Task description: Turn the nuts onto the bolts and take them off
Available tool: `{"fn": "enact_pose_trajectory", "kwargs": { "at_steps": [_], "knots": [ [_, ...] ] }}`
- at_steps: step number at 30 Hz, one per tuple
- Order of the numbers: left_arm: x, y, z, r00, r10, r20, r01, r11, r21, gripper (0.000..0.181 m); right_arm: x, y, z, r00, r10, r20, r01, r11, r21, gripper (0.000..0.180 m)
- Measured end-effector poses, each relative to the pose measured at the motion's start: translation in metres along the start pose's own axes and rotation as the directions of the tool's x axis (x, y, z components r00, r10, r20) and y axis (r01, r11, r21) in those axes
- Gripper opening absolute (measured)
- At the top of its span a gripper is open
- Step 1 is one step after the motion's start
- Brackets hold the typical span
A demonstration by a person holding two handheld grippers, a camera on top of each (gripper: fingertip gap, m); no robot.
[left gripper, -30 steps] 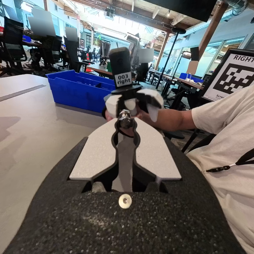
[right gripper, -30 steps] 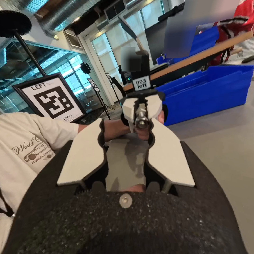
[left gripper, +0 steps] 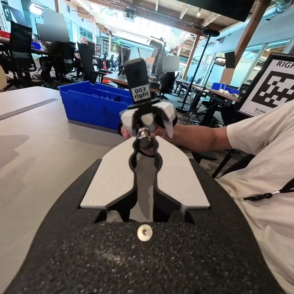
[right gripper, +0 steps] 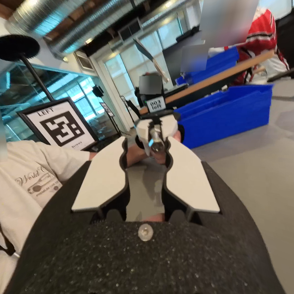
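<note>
My left gripper [left gripper: 145, 144] is shut on the head of a steel bolt [left gripper: 145, 142] and holds it in the air above the grey table [left gripper: 39, 143]. A nut [left gripper: 144, 133] sits on the bolt's thread just past my fingertips. My right gripper [left gripper: 148, 125] faces it from the far side with its jaws apart around the nut. In the right wrist view my right gripper [right gripper: 146, 143] is open, and the bolt's end [right gripper: 156, 142] lies close to its right finger [right gripper: 171, 146]. The left gripper [right gripper: 156, 132] shows behind it. That view is blurred.
A blue plastic bin [left gripper: 95, 105] stands on the table behind the grippers and also shows in the right wrist view [right gripper: 222, 120]. A person's forearm [left gripper: 198, 140] reaches in from the right. Framed marker boards [left gripper: 273, 89] [right gripper: 62, 125] stand beside the table. Only a small space, under 4 cm, lies between the two pairs of fingers.
The right gripper's fingers have come closer together around the bolt's end and the gripper has rolled slightly. The left gripper still holds the bolt in about the same place.
</note>
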State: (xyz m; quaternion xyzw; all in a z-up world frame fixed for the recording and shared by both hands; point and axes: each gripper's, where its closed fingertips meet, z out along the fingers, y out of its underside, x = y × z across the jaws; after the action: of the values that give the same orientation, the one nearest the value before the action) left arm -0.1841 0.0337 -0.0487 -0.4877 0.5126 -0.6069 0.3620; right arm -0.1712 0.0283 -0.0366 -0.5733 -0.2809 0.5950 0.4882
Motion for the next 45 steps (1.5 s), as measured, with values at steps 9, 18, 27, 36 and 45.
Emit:
{"fn": "enact_pose_trajectory", "kwargs": {
  "at_steps": [9, 18, 27, 36, 45],
  "knots": [
    [0.001, -0.004, -0.002, 1.000, 0.001, -0.002, -0.001, 1.000, 0.014, 0.017, -0.007, -0.004, 0.006, 0.999, -0.018, 0.034, 0.017, 0.999, 0.031, 0.045],
    [0.000, 0.001, 0.000, 1.000, 0.003, 0.001, -0.003, 1.000, -0.013, 0.017, -0.004, 0.007, 0.010, 0.999, 0.025, 0.038, -0.025, 1.000, -0.014, 0.047],
    [-0.001, 0.002, 0.000, 1.000, 0.000, 0.004, 0.000, 1.000, -0.015, 0.017, 0.003, 0.020, 0.008, 0.998, 0.058, 0.006, -0.057, 0.995, -0.078, 0.047],
    [-0.003, 0.004, 0.000, 1.000, -0.001, 0.011, 0.001, 1.000, -0.022, 0.017, 0.005, -0.003, -0.002, 1.000, 0.023, -0.021, -0.022, 1.000, 0.022, 0.043],
    [-0.004, 0.002, -0.001, 1.000, 0.005, 0.024, -0.004, 1.000, -0.020, 0.017, -0.006, -0.009, 0.006, 0.999, 0.013, 0.031, -0.015, 0.998, 0.066, 0.046]
  ]
}}
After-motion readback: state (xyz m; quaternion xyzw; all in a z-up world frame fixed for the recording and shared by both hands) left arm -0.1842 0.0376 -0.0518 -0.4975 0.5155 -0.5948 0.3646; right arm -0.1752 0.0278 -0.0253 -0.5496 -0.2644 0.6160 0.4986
